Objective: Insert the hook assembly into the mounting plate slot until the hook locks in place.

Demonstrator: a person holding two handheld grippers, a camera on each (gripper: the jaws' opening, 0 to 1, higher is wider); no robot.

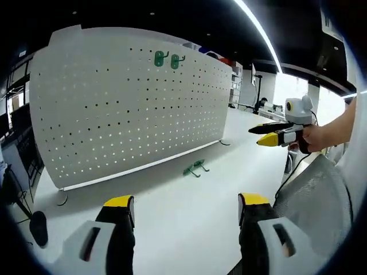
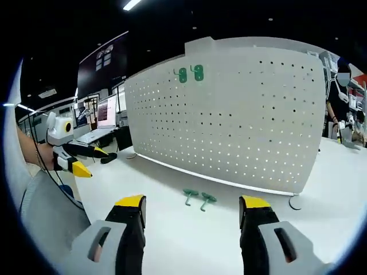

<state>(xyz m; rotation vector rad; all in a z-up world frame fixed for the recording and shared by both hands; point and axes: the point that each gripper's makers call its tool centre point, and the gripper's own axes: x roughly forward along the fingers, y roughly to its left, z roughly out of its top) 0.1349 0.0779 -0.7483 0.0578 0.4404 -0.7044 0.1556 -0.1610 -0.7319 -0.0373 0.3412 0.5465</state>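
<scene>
1. This is an office or lab workspace with an open floor.
2. A dark ceiling (image 1: pixel 189 23) carries a long strip light (image 1: pixel 259 31) and small spot lights.
3. Behind the white table (image 2: pixel 189 229) stand desks with lit monitors (image 2: pixel 107 112) and a laptop (image 2: pixel 92 136).
4. A large dark screen (image 2: pixel 103 63) hangs on the wall above them.
5. Shelving (image 1: pixel 237 83) with boxes lines the far side.
6. A white pegboard (image 1: pixel 132 106) stands upright on the table as a test panel.
7. A person (image 2: pixel 338 103) stands at the far right by a bench.

White perforated pegboard (image 1: pixel 126 109), green hooks (image 1: pixel 195 168), yellow-tipped black gripper (image 1: pixel 186 209)
</scene>
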